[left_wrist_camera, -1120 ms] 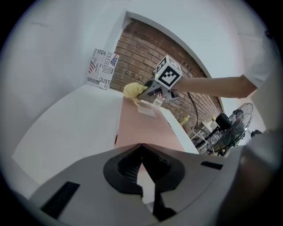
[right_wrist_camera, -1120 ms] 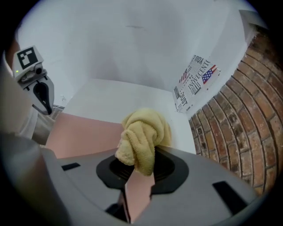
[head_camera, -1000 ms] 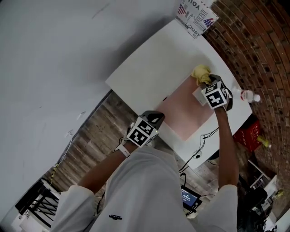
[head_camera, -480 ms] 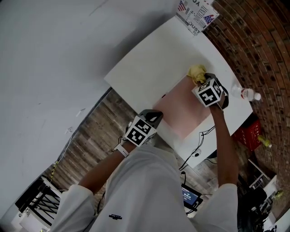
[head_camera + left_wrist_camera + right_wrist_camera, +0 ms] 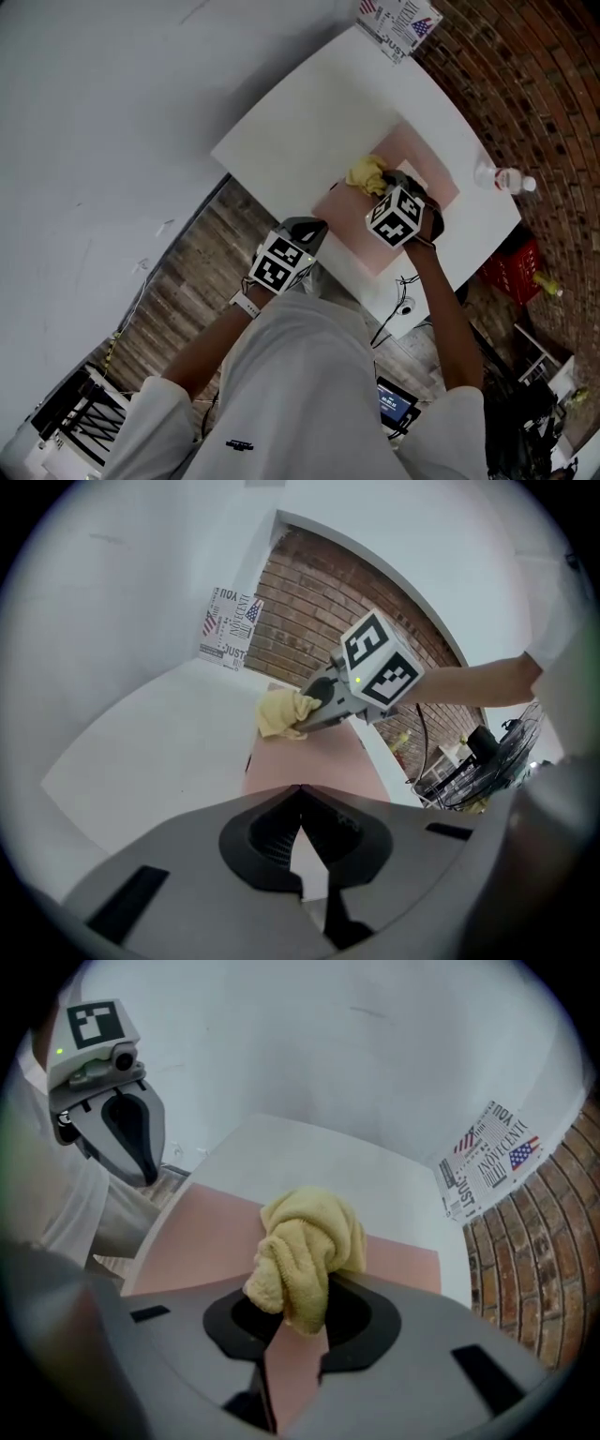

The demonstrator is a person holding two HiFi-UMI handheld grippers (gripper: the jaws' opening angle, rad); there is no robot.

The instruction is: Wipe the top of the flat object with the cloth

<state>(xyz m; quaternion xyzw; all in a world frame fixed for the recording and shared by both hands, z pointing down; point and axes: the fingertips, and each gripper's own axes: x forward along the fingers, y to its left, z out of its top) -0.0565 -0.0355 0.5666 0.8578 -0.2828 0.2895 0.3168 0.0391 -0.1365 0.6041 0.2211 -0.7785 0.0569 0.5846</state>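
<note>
The left claw [image 5: 306, 229] hangs at the near edge of the white tabletop [image 5: 309, 112], its jaws drawn together on nothing. It is probably parked there to stay clear of the wiping, or to be ready to steady the sheet (I can't tell whether it touches anything). Just to its right lies the flat object [image 5: 349, 221], a thin, matte, salmon-pink rectangle lying flush on the tabletop, with no visible marks. The yellow cloth [image 5: 366, 173] is a bunched terry wad resting on the sheet near its far-left edge. The right claw [image 5: 382, 186] is clenched on the cloth's gathered end, angled low so the wad presses on the surface, which suits a stroke across the sheet.
</note>
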